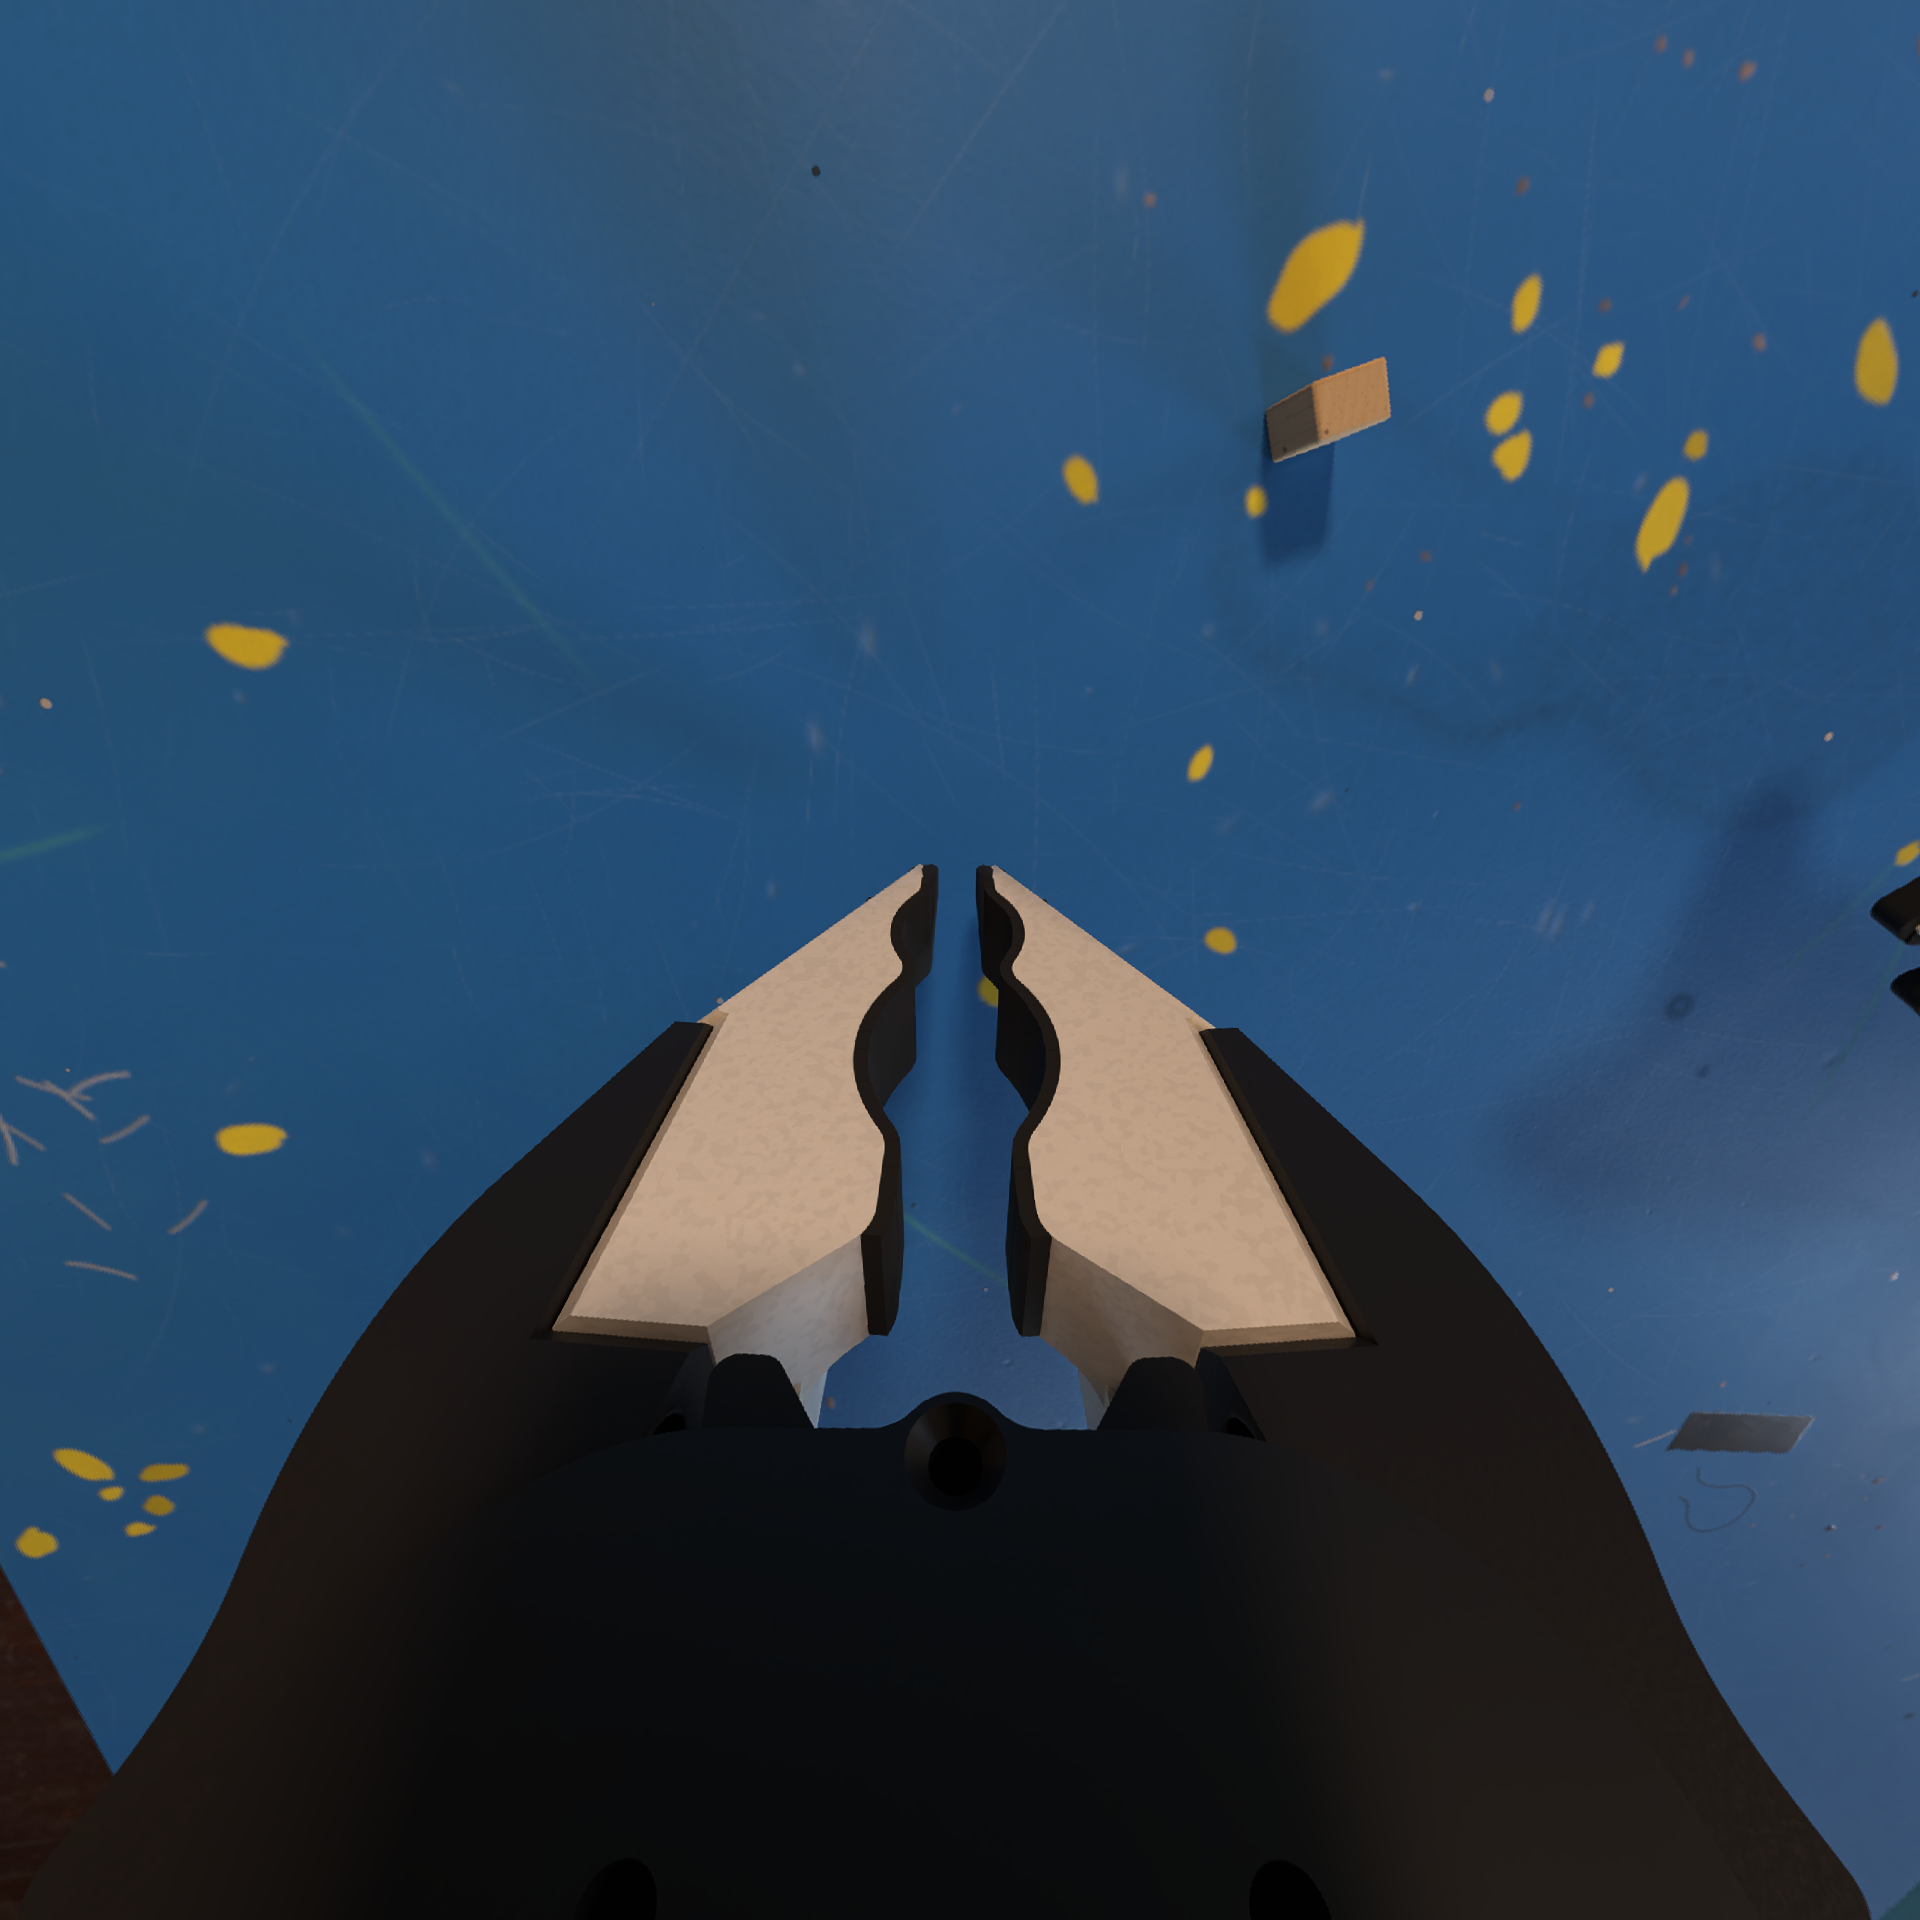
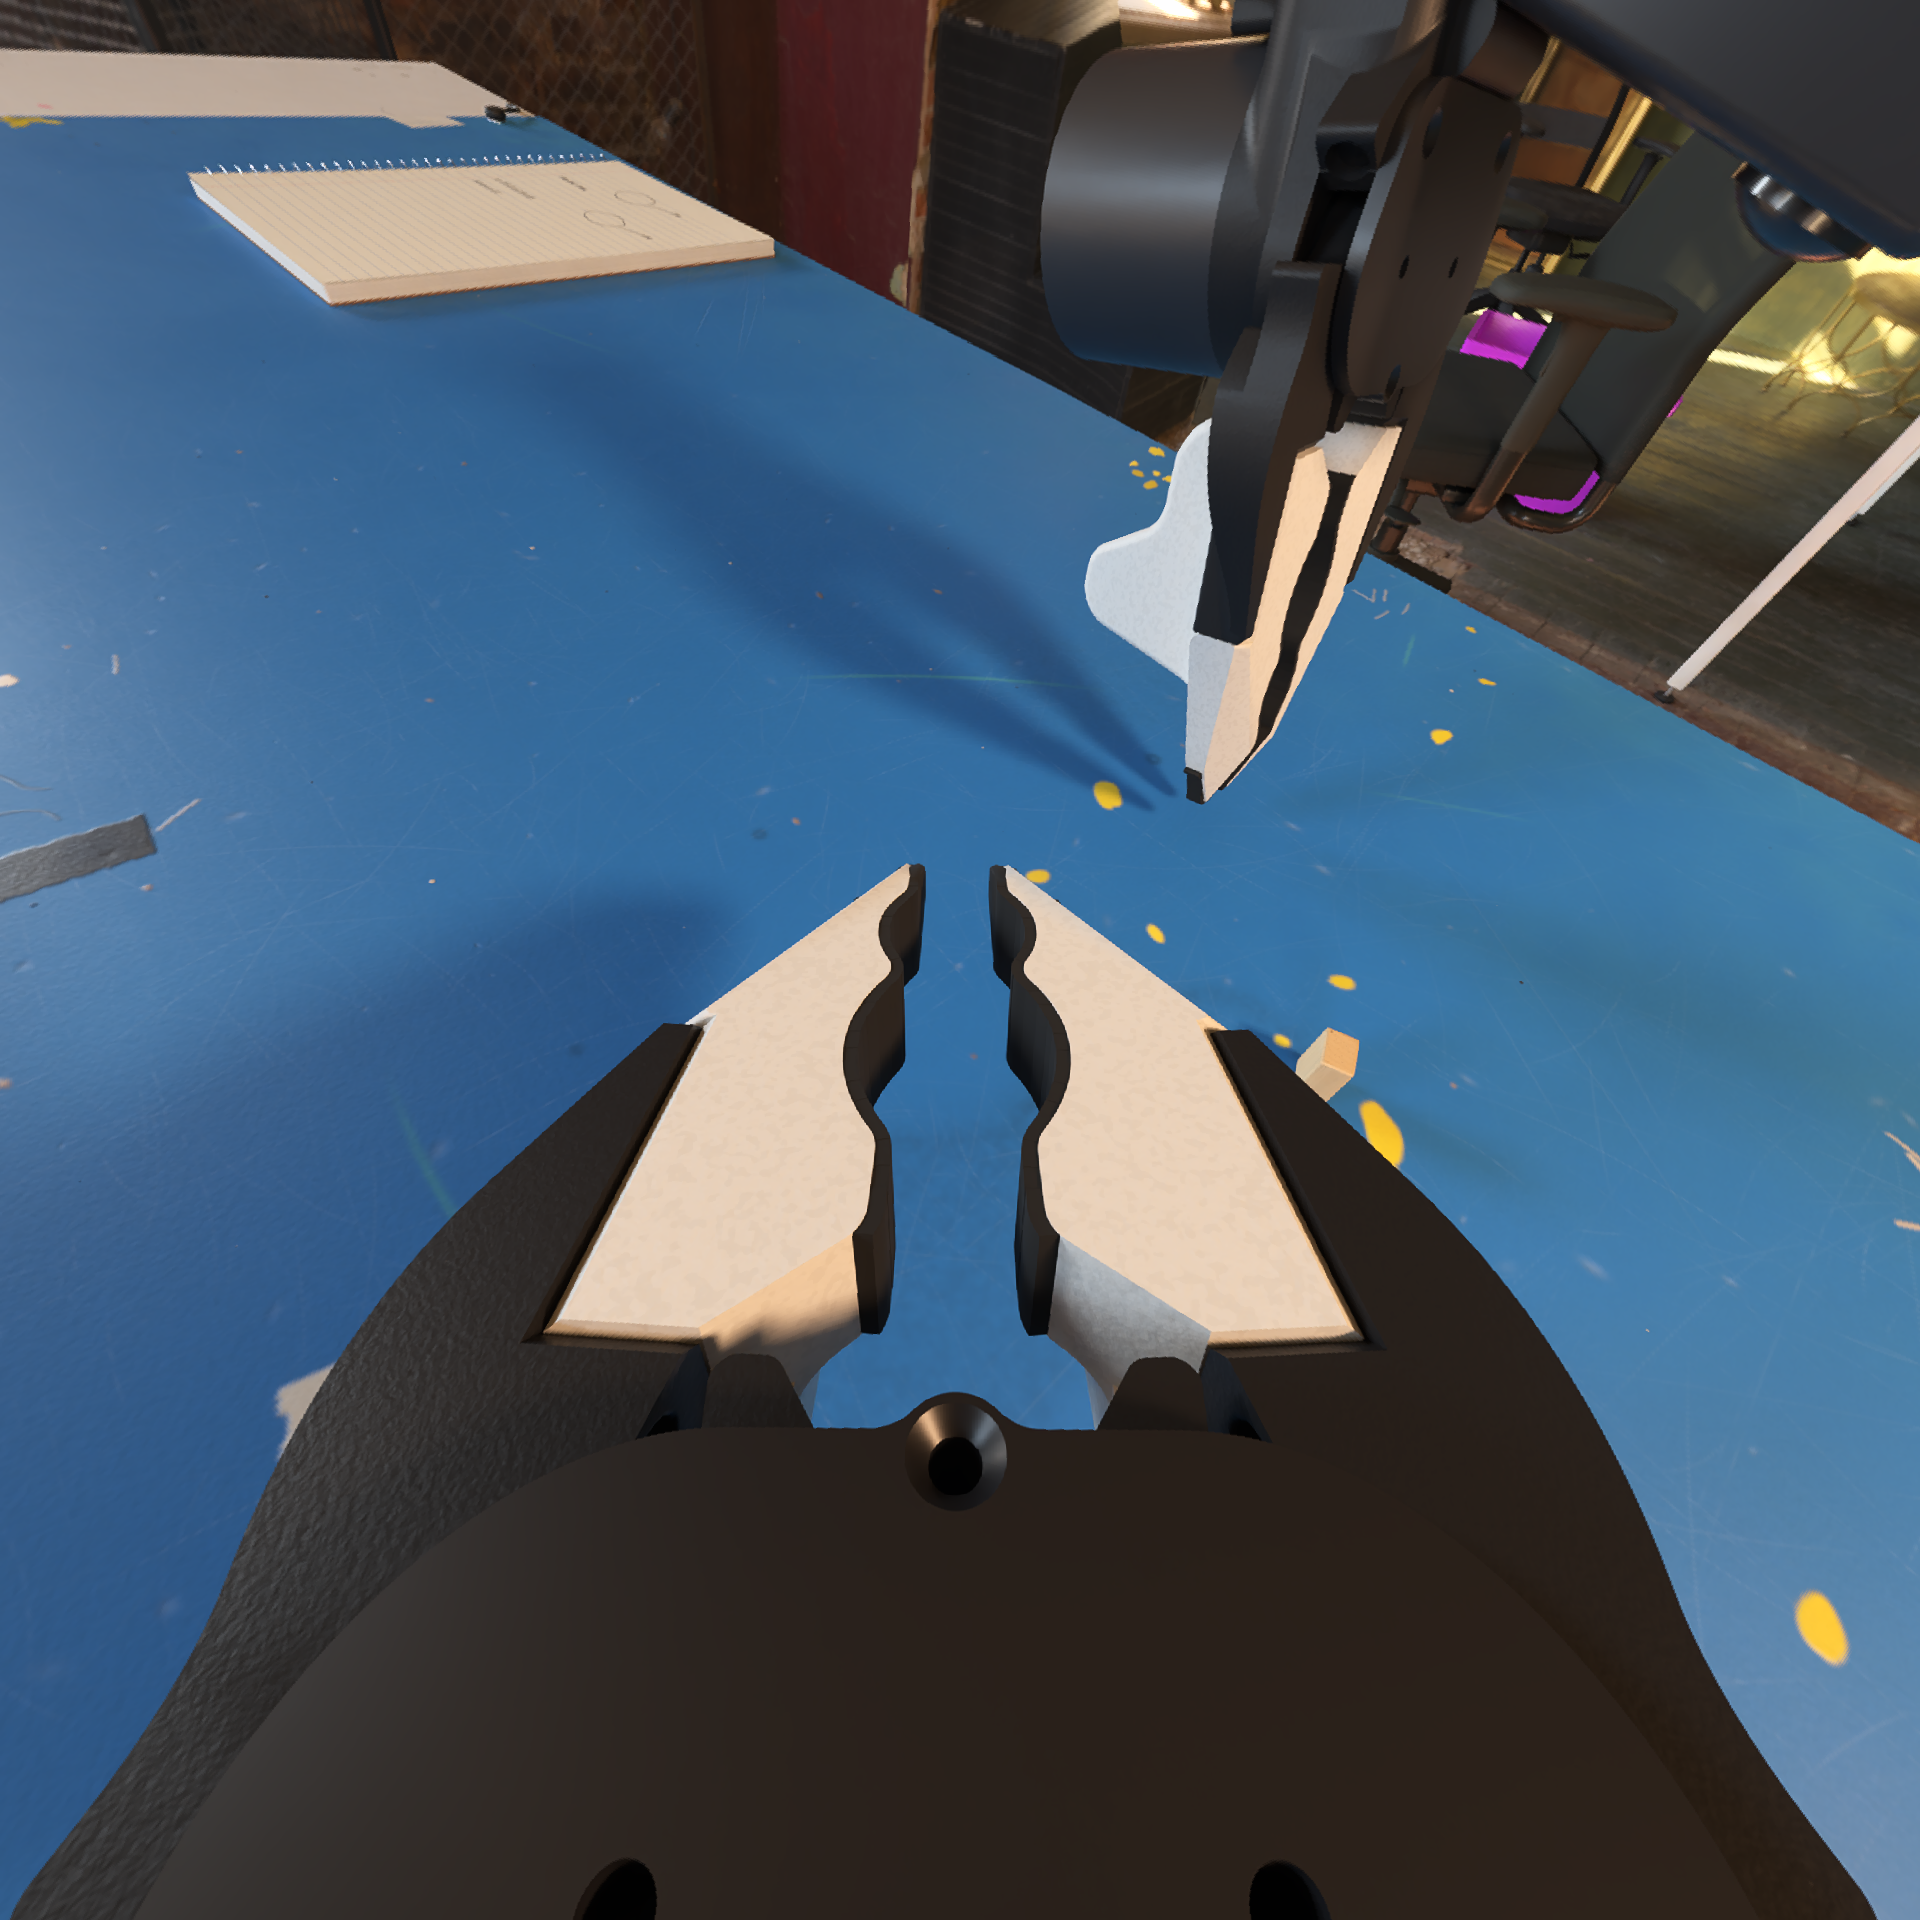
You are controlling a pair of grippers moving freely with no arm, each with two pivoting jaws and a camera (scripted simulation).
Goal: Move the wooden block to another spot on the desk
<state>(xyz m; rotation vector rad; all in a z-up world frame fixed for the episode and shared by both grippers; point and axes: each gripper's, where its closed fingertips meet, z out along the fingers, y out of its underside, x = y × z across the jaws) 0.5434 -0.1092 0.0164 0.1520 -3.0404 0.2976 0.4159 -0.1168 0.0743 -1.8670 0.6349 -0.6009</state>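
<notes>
- right gripper [image 2: 956, 883] low over the blue desk [image 2: 520, 623], fingers a narrow gap apart, nothing between them
- wooden block [image 2: 1330, 1062] lying on desk just right of the right finger, partly hidden behind it, not touched
- left gripper [image 2: 1205, 784] farther off, tips pointing down, close to desk surface, fingers nearly together, empty
- spiral notepad [image 2: 468, 234] flat at far left of desk
- dark tape strip [image 2: 73, 854] at left edge
- yellow paint flecks [image 2: 1382, 1130] scattered on the right side

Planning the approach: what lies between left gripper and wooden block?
Only bare blue desk with yellow paint spots between left gripper and wooden block, in left wrist view.
</notes>
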